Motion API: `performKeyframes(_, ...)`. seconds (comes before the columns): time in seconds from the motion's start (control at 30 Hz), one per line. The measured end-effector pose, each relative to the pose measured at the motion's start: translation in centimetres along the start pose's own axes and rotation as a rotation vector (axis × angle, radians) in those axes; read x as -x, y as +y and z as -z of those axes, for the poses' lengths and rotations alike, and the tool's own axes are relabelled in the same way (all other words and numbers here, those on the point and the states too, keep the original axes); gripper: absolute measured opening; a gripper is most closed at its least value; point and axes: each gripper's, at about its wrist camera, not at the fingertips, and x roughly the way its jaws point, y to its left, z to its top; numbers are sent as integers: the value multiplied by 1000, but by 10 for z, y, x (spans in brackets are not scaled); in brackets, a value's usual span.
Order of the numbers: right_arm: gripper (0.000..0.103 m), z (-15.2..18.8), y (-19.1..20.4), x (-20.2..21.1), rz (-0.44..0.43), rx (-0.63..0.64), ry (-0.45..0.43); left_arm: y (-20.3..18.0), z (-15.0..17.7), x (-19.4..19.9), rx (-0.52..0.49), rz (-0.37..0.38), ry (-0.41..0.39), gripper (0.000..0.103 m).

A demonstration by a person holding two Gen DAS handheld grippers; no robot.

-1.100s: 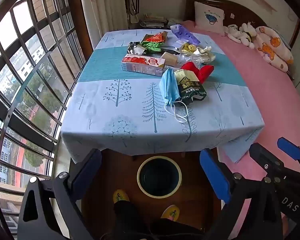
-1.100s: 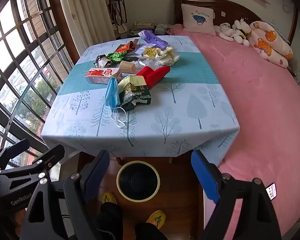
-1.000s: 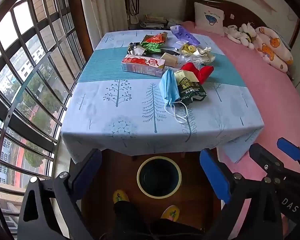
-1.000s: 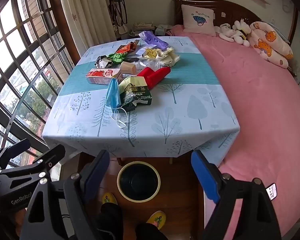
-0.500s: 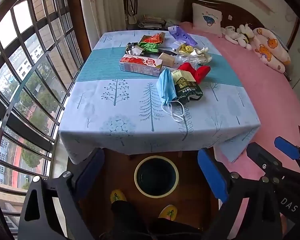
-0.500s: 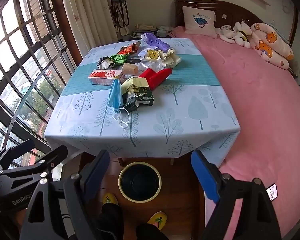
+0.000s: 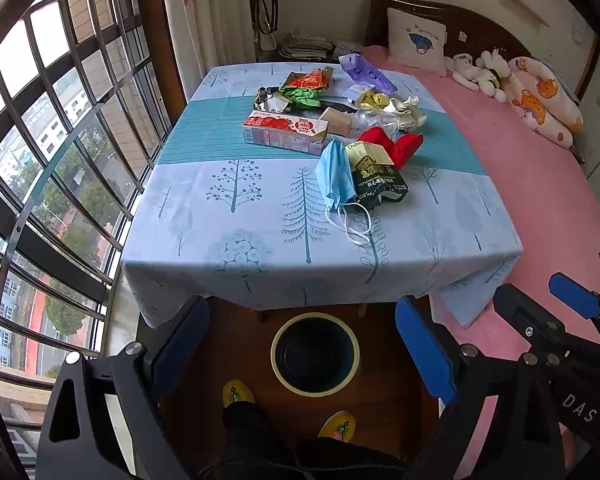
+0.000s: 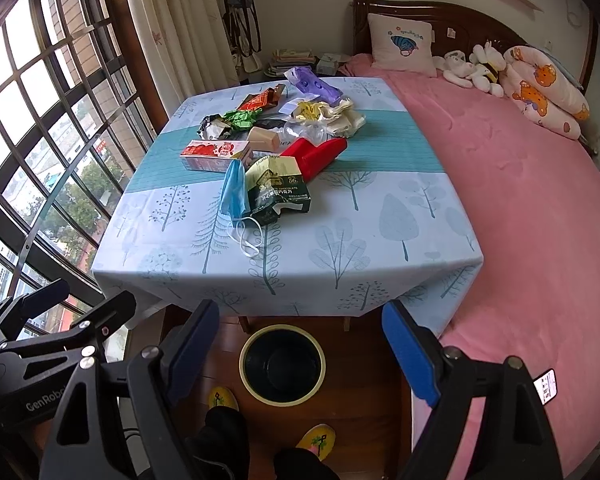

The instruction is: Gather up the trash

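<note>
Nearest you, your left gripper [image 7: 300,344] and right gripper [image 8: 300,344] hang spread wide and empty above the bin [image 8: 282,368] on the floor, which looks empty. Farther off, all the trash remains on the bench [image 8: 380,256]: face mask [image 8: 233,190], chocolate box [image 8: 278,192], wrappers beyond. You've collected nothing yet.

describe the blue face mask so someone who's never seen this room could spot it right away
Start at the table with the tree-print cloth beside the pink bed. At the near edge of the trash pile lies the face mask, against a dark green chocolate box. It is the only soft, pleated blue item, with white ear loops trailing toward you.
</note>
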Motion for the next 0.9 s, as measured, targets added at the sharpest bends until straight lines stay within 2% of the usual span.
performKeyframes(0.9, 84, 3, -1, -5, -26, -5, 13, 3, 5, -4, 16, -3, 12, 94)
